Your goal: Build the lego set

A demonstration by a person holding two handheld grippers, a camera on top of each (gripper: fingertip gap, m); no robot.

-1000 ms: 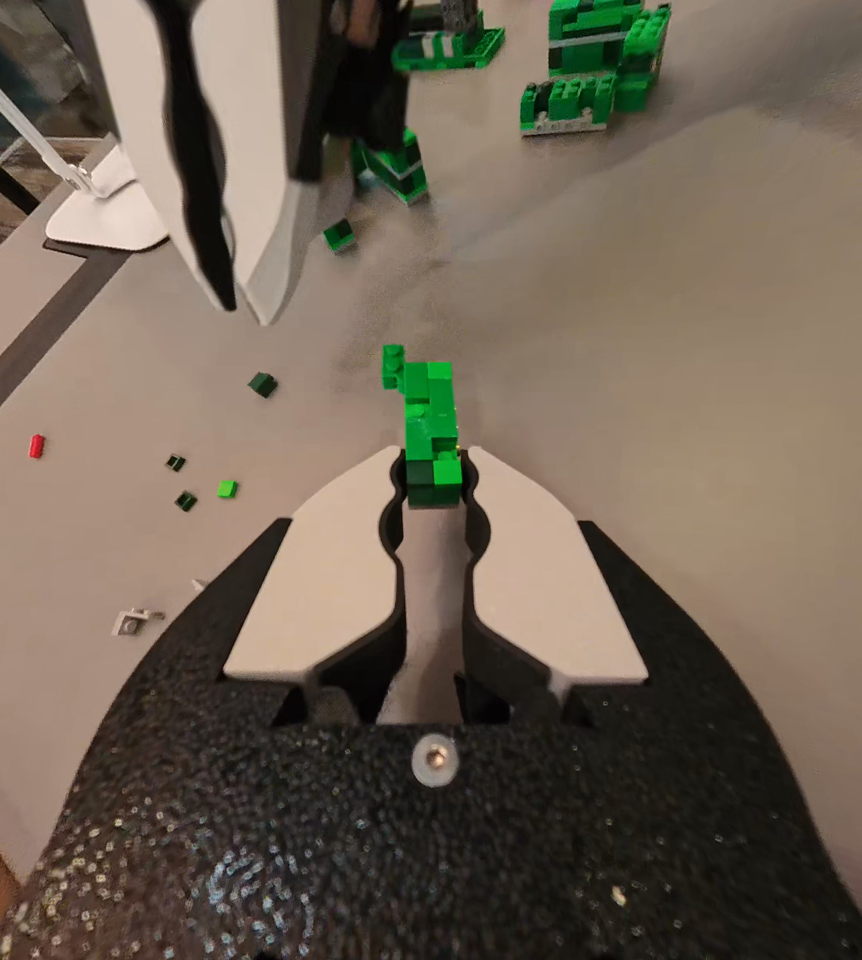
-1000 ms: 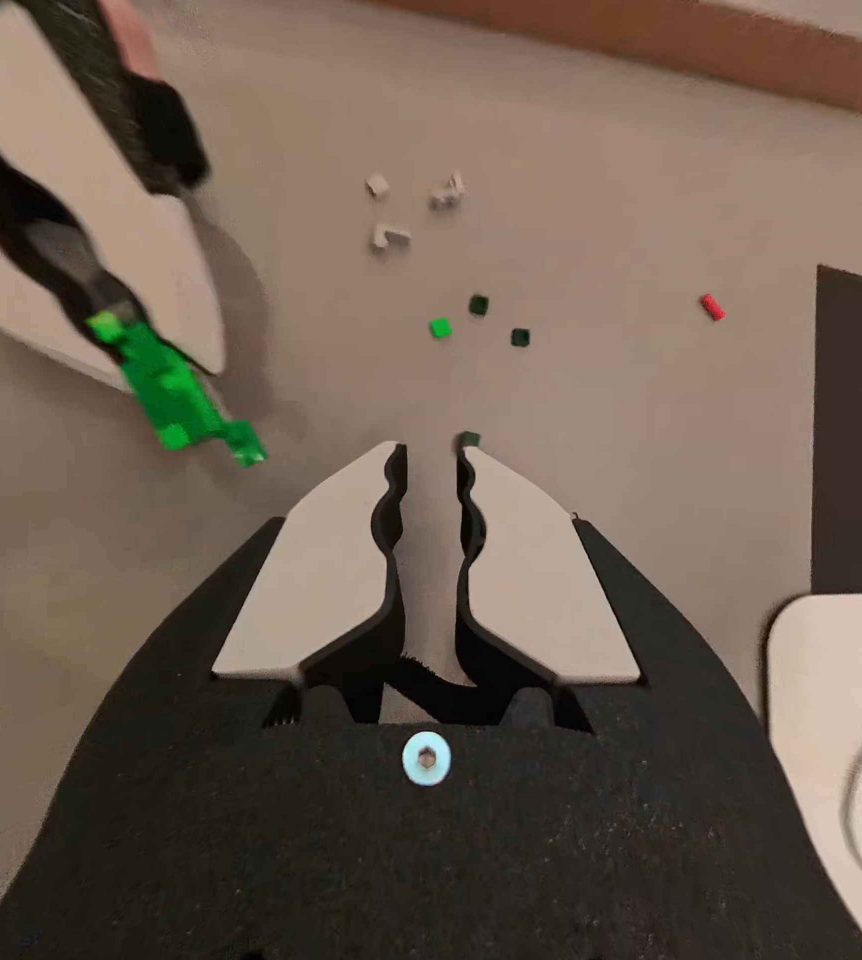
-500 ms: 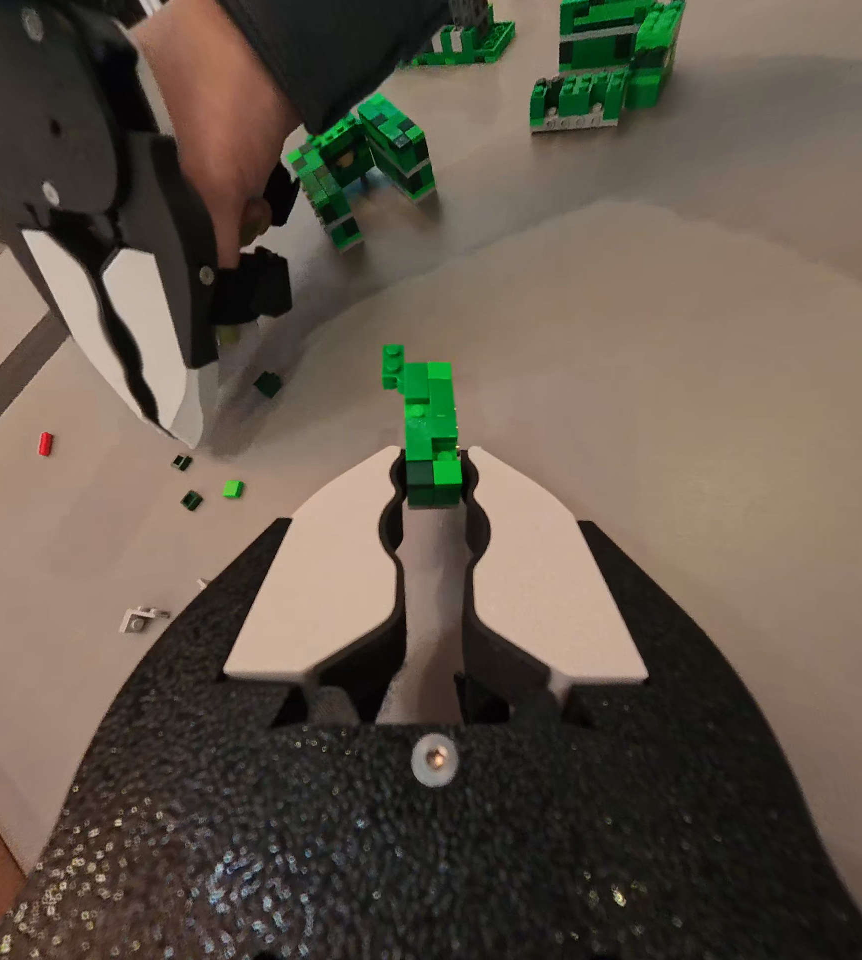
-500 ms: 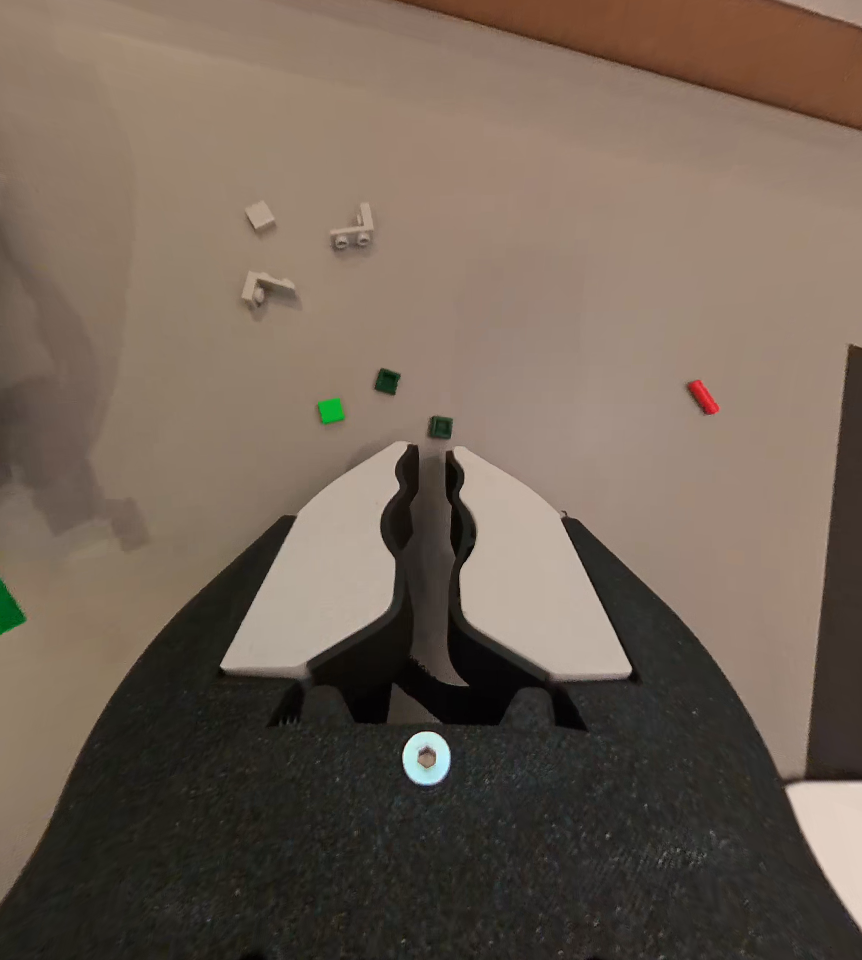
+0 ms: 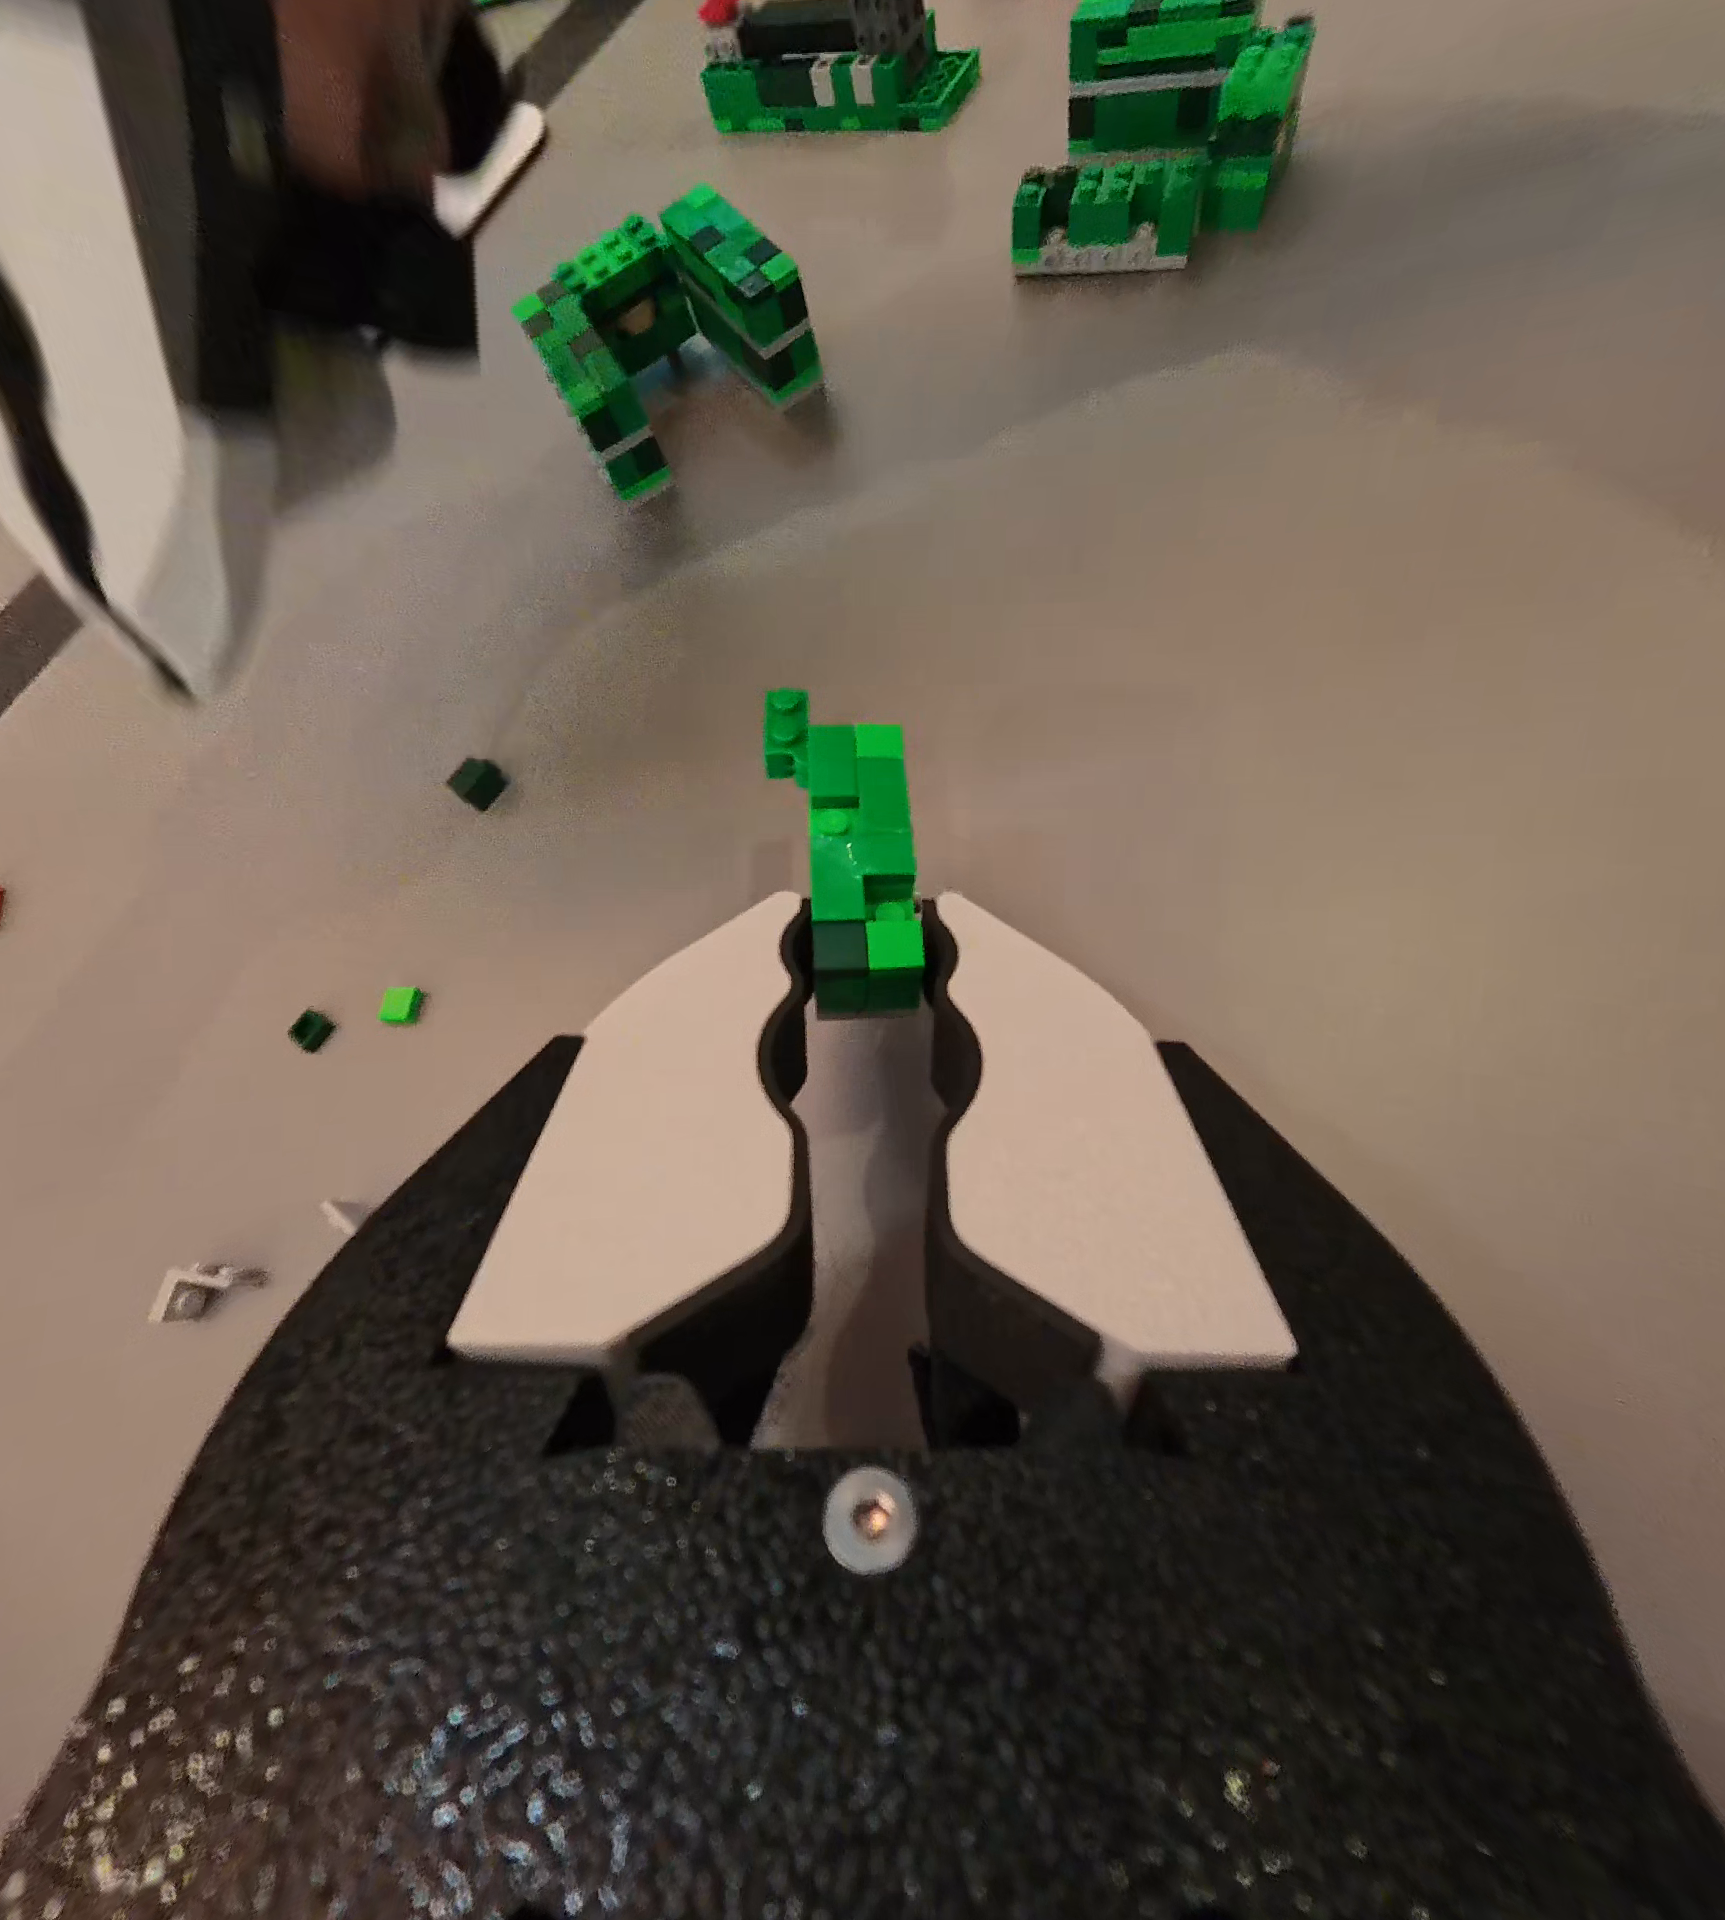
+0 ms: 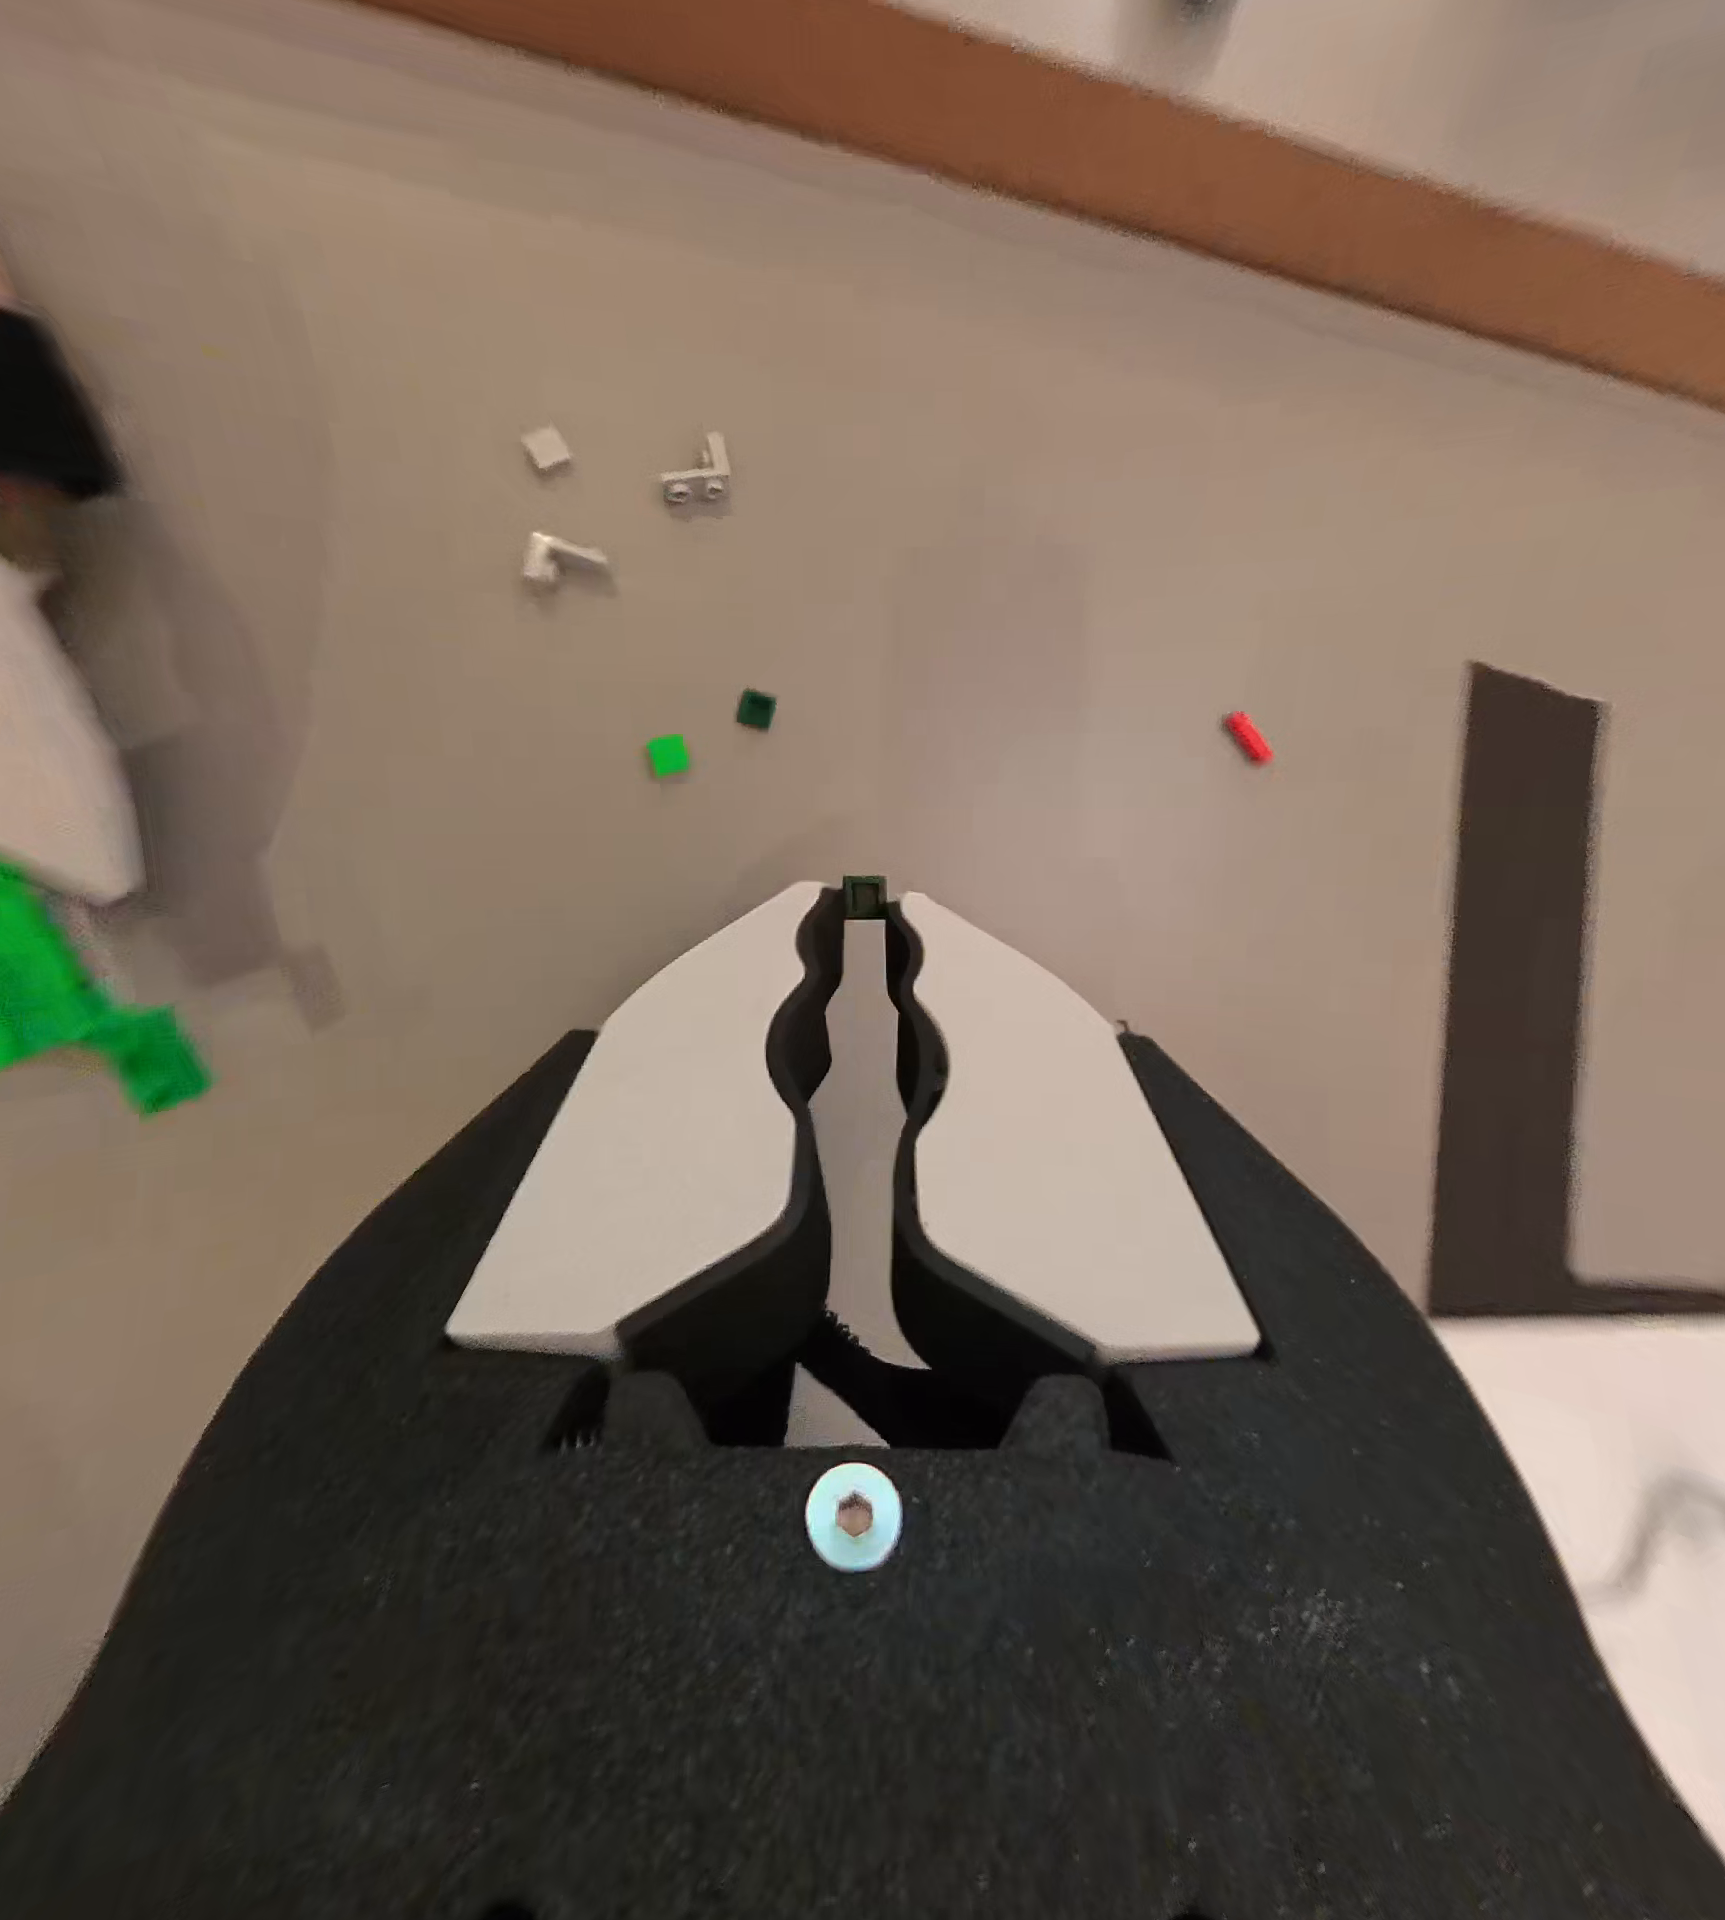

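Observation:
My left gripper (image 5: 866, 914) is shut on the near end of a green lego assembly (image 5: 853, 821), held above the grey table; its far end points away from me. The assembly also shows blurred at the left of the right wrist view (image 6: 16, 987). My right gripper (image 6: 863, 902) is shut on a small dark green brick (image 6: 863, 896) pinched at its fingertips, above the table. The right gripper shows blurred at the upper left of the left wrist view (image 5: 167, 665).
Loose on the table: a bright green tile (image 6: 668, 755), a dark green piece (image 6: 756, 709), a red piece (image 6: 1249, 737), grey pieces (image 6: 697, 483), another dark green brick (image 5: 477, 782). Green builds stand farther back (image 5: 671, 332) (image 5: 837, 73) (image 5: 1159, 145). A white stand base (image 6: 1668, 1558) is at lower right. My right fingertips sit around 15 centimetres from my left ones. The bright green tile (image 6: 668, 755) lies around 7 centimetres away from my right fingertips. It turns up in the left wrist view (image 5: 397, 1003) as well.
My right gripper came down over the loose pieces, closed on a small dark green brick and now holds it off the table. My left gripper has kept its hold and barely moved.

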